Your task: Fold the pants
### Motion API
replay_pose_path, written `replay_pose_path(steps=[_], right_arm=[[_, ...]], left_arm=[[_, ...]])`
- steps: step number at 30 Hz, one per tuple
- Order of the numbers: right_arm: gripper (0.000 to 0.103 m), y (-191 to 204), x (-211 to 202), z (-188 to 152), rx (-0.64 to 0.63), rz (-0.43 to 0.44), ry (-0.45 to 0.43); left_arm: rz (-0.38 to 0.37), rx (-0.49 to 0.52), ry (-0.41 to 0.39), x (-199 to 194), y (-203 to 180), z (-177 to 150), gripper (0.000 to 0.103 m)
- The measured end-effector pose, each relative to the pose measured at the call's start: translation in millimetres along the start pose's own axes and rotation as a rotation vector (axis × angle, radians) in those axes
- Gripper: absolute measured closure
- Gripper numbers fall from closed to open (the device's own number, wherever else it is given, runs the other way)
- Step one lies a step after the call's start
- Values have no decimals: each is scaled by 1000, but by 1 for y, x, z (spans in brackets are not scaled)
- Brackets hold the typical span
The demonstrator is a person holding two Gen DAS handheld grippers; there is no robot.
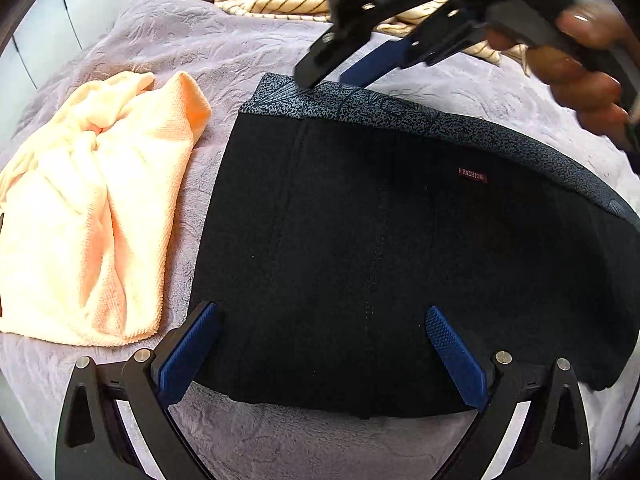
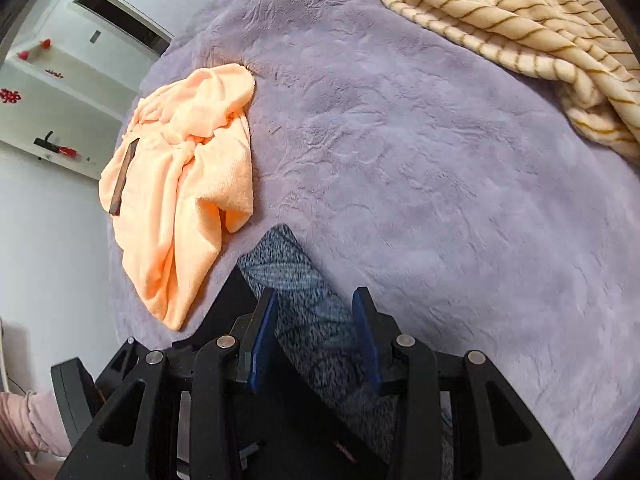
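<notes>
While the pants (image 1: 400, 260) lie flat, only the right wrist view shows the dark strip (image 2: 124, 176).

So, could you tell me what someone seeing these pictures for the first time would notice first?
The black pants fill the middle of the left wrist view, folded flat on the lilac bedspread, with their speckled grey waistband along the far edge. The open right gripper sits over that waistband, while the open left gripper hovers at the near edge. An orange towel lies crumpled to the left, and a striped blanket lies beyond.
</notes>
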State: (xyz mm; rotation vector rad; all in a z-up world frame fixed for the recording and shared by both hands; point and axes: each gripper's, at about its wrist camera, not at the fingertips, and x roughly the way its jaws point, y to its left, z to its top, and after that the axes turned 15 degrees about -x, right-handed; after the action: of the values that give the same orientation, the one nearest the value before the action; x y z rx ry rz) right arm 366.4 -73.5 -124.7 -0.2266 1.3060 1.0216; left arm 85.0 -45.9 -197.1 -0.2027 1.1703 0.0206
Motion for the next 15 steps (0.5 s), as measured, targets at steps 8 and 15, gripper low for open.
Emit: replay_pose_path(steps=[8,15], right_arm=[[94,17,1,-3,-52,124,47],[90,-2,33,-7,55,-50,108]], left_arm=[[-5,-19,-4,-37,77,-4,0],[31,-29,7,-61,72,6,0]])
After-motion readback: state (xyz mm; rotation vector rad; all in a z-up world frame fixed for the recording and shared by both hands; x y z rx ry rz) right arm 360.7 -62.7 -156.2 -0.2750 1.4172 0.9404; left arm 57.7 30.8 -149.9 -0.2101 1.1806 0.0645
